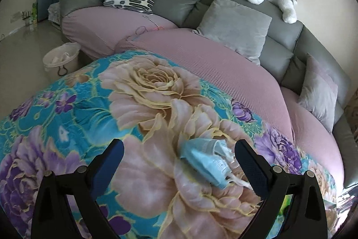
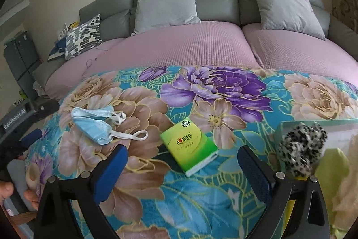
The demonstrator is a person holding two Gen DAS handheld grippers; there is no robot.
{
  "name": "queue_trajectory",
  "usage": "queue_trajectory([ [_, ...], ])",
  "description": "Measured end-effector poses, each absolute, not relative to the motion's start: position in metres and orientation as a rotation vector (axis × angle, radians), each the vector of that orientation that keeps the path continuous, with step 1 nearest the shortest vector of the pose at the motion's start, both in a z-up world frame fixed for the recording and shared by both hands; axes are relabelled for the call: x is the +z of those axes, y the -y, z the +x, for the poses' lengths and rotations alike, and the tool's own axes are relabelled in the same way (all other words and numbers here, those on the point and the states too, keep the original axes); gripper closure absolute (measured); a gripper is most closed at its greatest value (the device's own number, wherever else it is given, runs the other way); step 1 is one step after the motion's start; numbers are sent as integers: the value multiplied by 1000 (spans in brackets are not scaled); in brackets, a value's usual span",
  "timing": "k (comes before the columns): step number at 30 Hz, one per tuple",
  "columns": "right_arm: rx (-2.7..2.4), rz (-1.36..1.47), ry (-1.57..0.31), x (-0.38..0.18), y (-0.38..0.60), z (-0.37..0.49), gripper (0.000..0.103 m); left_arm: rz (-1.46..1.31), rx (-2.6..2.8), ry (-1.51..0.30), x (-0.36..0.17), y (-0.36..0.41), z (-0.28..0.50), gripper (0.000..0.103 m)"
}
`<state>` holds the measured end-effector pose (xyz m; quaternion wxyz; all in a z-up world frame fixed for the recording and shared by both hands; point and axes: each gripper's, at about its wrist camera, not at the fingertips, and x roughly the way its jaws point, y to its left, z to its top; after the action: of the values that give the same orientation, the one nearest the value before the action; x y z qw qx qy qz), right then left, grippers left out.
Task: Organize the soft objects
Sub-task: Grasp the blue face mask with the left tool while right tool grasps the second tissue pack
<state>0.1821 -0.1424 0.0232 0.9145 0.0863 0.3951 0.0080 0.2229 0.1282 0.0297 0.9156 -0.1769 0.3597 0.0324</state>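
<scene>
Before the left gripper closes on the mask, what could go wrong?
1. The mask lies nearer the right jaw, not centred in the open left gripper, so the jaws may catch only an edge.
2. Its loose white straps could snag or drag.
3. The blanket under it is soft, so the jaws might pinch the fabric too.

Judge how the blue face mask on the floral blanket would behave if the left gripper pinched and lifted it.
The face mask looks thin and creased, so it would probably droop rather than hold shape. Its white ear loops lie loose and would likely dangle. It seems very light, so the open left gripper may drag it across the blanket.
</scene>
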Motion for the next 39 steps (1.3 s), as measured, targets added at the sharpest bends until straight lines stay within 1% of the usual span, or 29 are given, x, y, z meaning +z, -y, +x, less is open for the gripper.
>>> queue_trajectory([
  [10, -25, 143, -869, 0, 143, 207, 11, -373, -8, -801, 3, -115, 249, 5],
  [13, -36, 142, -888, -7, 143, 211, 15, -394, -25, -816, -5, -116, 253, 13],
  [15, -35, 139, -894, -9, 143, 212, 16, -404, -31, -830, -10, -116, 256, 22],
  [19, -34, 141, -901, -13, 143, 213, 18, -416, -51, -851, -18, -115, 260, 35],
  [21, -37, 144, -904, -14, 144, 213, 20, -426, -62, -855, -19, -114, 260, 44],
  [22, -38, 144, -905, -15, 145, 214, 20, -428, -70, -857, -20, -113, 260, 47],
  [23, -37, 145, -904, -16, 145, 213, 21, -428, -76, -858, -21, -112, 261, 54],
  [24, -36, 145, -903, -16, 145, 213, 21, -426, -81, -858, -21, -111, 261, 58],
  [25, -36, 145, -903, -16, 145, 213, 22, -421, -80, -857, -21, -110, 261, 59],
  [27, -31, 151, -900, -16, 146, 213, 25, -414, -75, -858, -23, -110, 261, 67],
  [28, -29, 152, -900, -16, 146, 213, 26, -413, -76, -860, -24, -110, 261, 69],
  [30, -30, 153, -899, -16, 147, 213, 32, -413, -71, -862, -25, -110, 261, 74],
  [32, -27, 155, -898, -16, 147, 213, 35, -414, -74, -860, -25, -111, 260, 78],
  [36, -24, 158, -895, -15, 147, 212, 38, -407, -81, -850, -21, -108, 258, 86],
  [39, -23, 166, -891, -14, 148, 212, 39, -394, -84, -831, -15, -104, 255, 89],
])
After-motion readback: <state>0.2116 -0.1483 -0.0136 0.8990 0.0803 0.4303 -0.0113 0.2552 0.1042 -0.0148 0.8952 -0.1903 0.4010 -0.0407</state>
